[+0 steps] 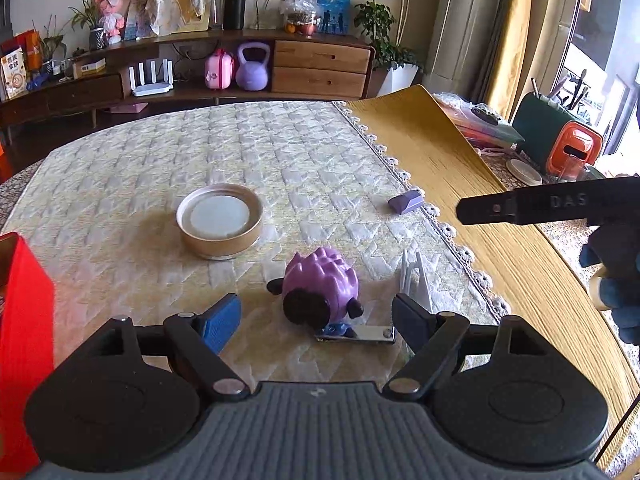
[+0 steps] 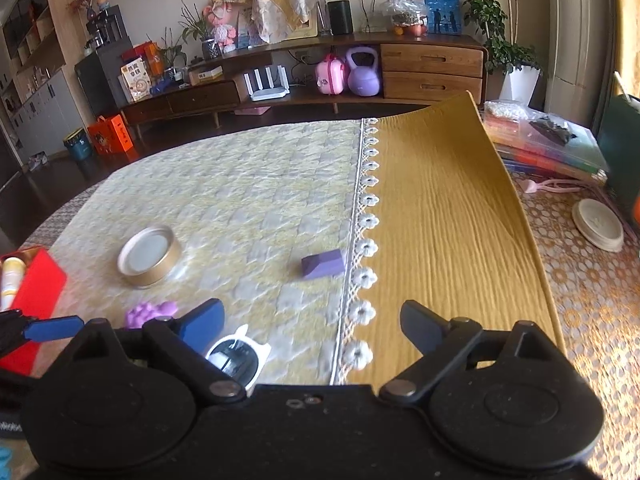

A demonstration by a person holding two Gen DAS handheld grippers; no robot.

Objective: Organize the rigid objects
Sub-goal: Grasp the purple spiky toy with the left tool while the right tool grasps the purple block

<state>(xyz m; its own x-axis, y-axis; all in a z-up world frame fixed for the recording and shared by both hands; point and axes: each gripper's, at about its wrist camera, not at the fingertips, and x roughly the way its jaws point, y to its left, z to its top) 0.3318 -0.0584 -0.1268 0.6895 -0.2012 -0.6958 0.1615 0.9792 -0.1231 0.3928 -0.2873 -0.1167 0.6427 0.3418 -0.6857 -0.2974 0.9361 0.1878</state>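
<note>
Hovering over purple toy [image 1: 320, 284], left gripper [image 1: 316, 316] wide (empty); right gripper [image 2: 310, 322] wide too.

Items noted on quilted cloth [image 1: 168, 152]:

- Round lid [image 1: 219, 227] – gold rim, white inner face, lying open side up, left of centre, well apart from other items.
- Purple toy [image 1: 320, 286] – ridged, hedgehog-like body w/ black face and feet, on its side near front edge.
- Nail clipper [image 1: 360, 335] – metal, flat on cloth, touching toy's underside; blue part at its left end.
- White cat-eared mirror [image 2: 239, 357] – small, round glass; stands tilted just right of toy.
- Purple faceted block [image 1: 406, 201] – small, lying flat, just beside the lace trim [image 2: 366, 248], apart from rest.
</note>
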